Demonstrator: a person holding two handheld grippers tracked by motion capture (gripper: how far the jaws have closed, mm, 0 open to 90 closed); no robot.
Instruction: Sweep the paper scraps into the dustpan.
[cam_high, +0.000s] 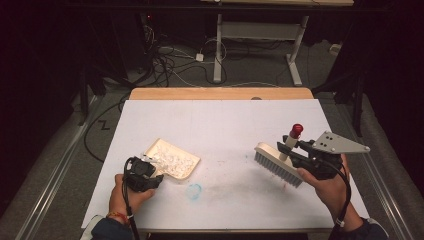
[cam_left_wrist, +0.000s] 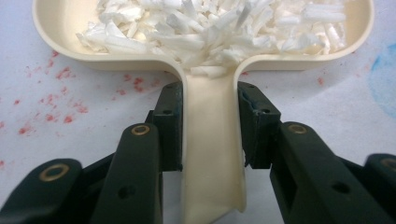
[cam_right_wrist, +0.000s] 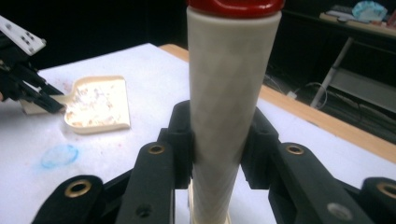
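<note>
A cream dustpan (cam_high: 172, 159) full of white shreds (cam_left_wrist: 210, 28) lies on the white table at the left. My left gripper (cam_left_wrist: 210, 123) is shut on the dustpan's flat handle (cam_left_wrist: 212, 158), and the left gripper (cam_high: 142, 175) sits at the pan's near-left corner in the high view. At the right, a cream brush (cam_high: 277, 164) with grey bristles hangs tilted just over the table. Both pads of my right gripper (cam_right_wrist: 217, 149) press its round cream handle (cam_right_wrist: 229, 93), which carries a red cap (cam_high: 297, 130).
The white table cover (cam_high: 225, 120) has a blue smudge (cam_high: 194, 190) near the front middle and faint red specks (cam_left_wrist: 51, 112) around the pan. A wooden strip (cam_high: 220, 93) edges the far side. Beyond it stand table legs and loose cables on the floor.
</note>
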